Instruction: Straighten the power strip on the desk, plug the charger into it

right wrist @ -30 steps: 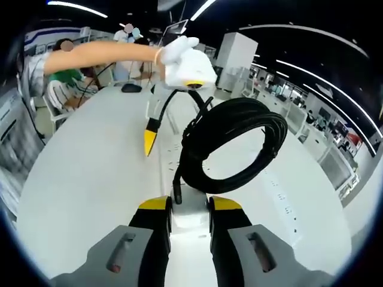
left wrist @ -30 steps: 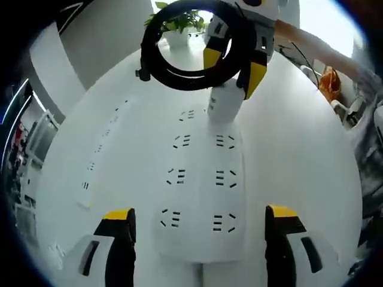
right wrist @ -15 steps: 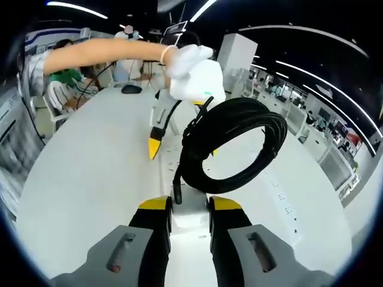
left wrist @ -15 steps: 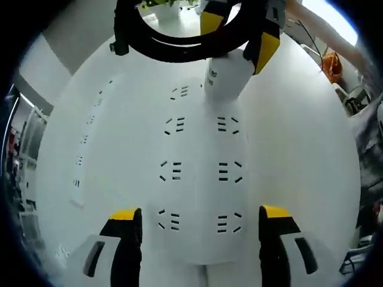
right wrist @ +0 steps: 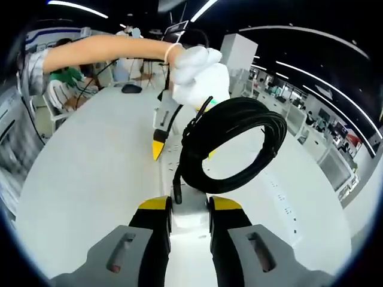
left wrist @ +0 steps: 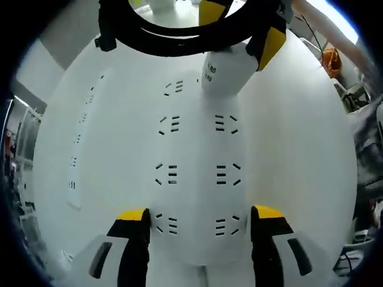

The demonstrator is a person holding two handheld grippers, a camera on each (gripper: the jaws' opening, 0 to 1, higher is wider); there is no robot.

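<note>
In your left gripper view, a second, narrower strip (left wrist: 78, 152) lies along the left side of the white desk (left wrist: 299, 137), well apart from the one you are working on. The power strip (left wrist: 197, 173) runs up the middle of the view in 2 columns of sockets, and your left gripper (left wrist: 199, 222) has its jaws spread, 1 yellow-tipped jaw on each long side of the strip's near end. Whether the pads touch the strip's sides, you cannot tell. At the far end of the strip, the right gripper (left wrist: 239, 24) comes in from the top, pinching the strip's rounded end piece, and the coiled black cable (left wrist: 173, 42) arcs across the top of the view just above the sockets. To the right, past the desk edge, sit an orange object (left wrist: 331, 60) and some dark clutter.

In your right gripper view, people sit at the far left end of the desk (right wrist: 78, 179), and a dark mouse-like object (right wrist: 131, 88) lies on it beyond your reach. A bare arm stretches across to a white-gloved hand (right wrist: 194, 69) holding the left gripper (right wrist: 160, 134), which points down at the power strip (right wrist: 179, 179). Your right gripper (right wrist: 189, 216) has its jaws pressed onto the strip's white end piece. The black cable coil (right wrist: 230, 146) stands up right in front of it, blocking much of the strip.
</note>
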